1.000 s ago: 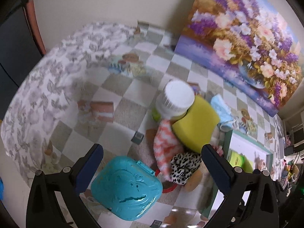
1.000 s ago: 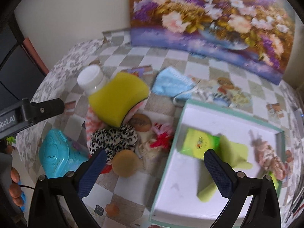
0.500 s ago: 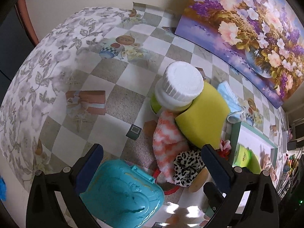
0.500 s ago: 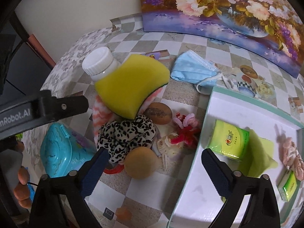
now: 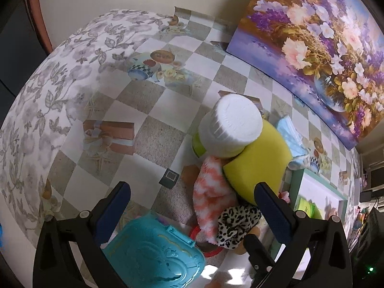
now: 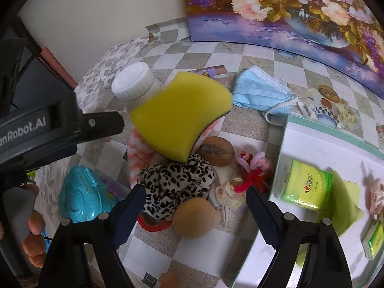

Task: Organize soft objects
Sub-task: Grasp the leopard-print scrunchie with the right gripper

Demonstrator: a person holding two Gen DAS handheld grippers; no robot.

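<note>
Right tongs (image 6: 195, 210): jaws have just been closing but are seen wide apart, nothing gripped; the tan round puff (image 6: 195, 217) lies between them, untouched.
Left tongs (image 5: 192, 207): spread wide, empty, above the teal case (image 5: 153, 256).
Change: both views are drawn nearer the pile than a second ago, so a pick is judged imminent.
Leopard scrunchie (image 6: 176, 180): just beyond the puff.
Yellow sponge (image 6: 180, 115): propped on the white-capped bottle (image 6: 133, 84).
Tray (image 6: 283, 144): farther right on the bench, tissue pack (image 6: 306, 188) inside.

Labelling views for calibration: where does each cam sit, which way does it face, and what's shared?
Left wrist: on the left gripper, looking steeply down at the teal case; own open fingers show.
Right wrist: on the right gripper, looking down at the round tan puff; own fingers, jaws just narrowing around nothing.
Shared: yellow sponge, leopard scrunchie.
</note>
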